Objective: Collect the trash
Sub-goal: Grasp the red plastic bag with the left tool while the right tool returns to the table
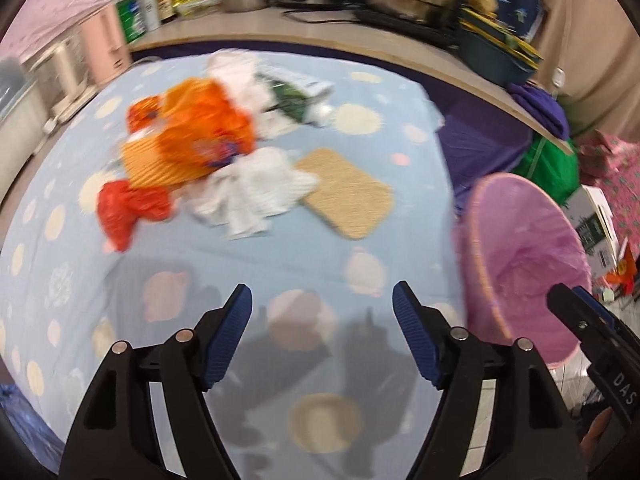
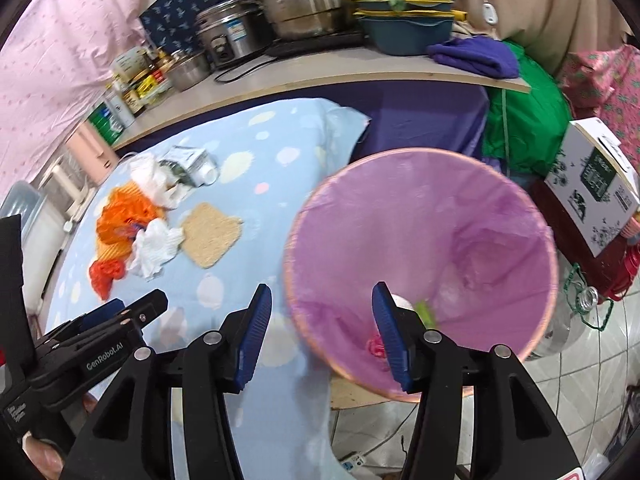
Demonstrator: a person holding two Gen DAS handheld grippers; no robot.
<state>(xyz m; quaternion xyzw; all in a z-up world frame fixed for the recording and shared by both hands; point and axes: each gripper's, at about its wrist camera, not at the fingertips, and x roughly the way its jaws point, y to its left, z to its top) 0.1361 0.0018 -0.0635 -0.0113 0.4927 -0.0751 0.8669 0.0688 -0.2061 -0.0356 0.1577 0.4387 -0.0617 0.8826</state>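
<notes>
A pile of trash lies on the blue dotted cloth (image 1: 280, 264): orange plastic wrappers (image 1: 192, 132), a red wrapper (image 1: 128, 208), crumpled white tissues (image 1: 256, 192), a tan sponge pad (image 1: 348, 194) and a green-white carton (image 1: 296, 94). The pile also shows in the right wrist view (image 2: 152, 216). A pink-lined bin (image 2: 424, 264) stands at the table's right edge, with small trash items inside (image 2: 400, 320). My left gripper (image 1: 322, 336) is open and empty above the cloth, short of the pile. My right gripper (image 2: 320, 340) is open and empty over the bin's near rim.
A counter (image 2: 320, 76) behind the table holds steel pots, jars and stacked blue dishes. A green bag (image 2: 528, 120), a printed carton box (image 2: 592, 184) and a glass jar (image 2: 576, 312) stand to the right of the bin, on tiled floor.
</notes>
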